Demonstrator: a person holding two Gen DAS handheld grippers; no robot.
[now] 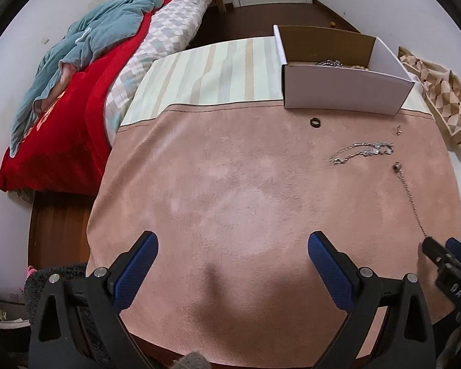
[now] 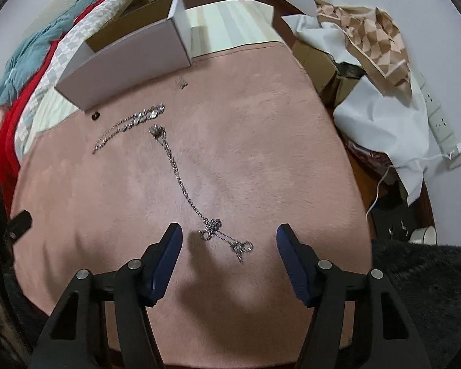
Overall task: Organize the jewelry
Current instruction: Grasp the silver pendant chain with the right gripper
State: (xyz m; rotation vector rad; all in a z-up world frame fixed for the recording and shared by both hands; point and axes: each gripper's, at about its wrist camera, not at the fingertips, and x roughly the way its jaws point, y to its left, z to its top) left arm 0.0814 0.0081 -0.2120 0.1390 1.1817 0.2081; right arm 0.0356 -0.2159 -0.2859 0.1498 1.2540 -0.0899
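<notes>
Both pairs of jaws stand wide apart with nothing between the blue pads. The left gripper (image 1: 233,244) hangs over bare pink cloth (image 1: 230,184), well short of the white box (image 1: 347,92). The right gripper (image 2: 229,236) sits low over the near, tangled end of a long chain necklace (image 2: 181,181), whose loops and clasp lie between its fingertips without touching either pad.

From the left wrist, that necklace is only half seen: its pendant end lies near the box side, and the chain runs toward the right gripper's tip (image 1: 445,253) at the frame's right edge, where the tangle is hidden. The right wrist shows the whole chain.

A silver bracelet (image 2: 129,126) lies between the necklace's pendant and the box, just beside the pendant. A small dark ring (image 1: 315,121) rests just in front of the box, and a tiny piece (image 1: 399,130), too small to identify, lies near the box's right corner.

Only the left wrist looks over the box's wall: a bit of silver chain (image 1: 329,62) and some pale beads (image 1: 361,67) peek above the rim, the rest hidden. The right wrist sees the box from outside, its contents out of view.

Past the box, a striped cloth (image 1: 218,73) covers the far part of the surface.
</notes>
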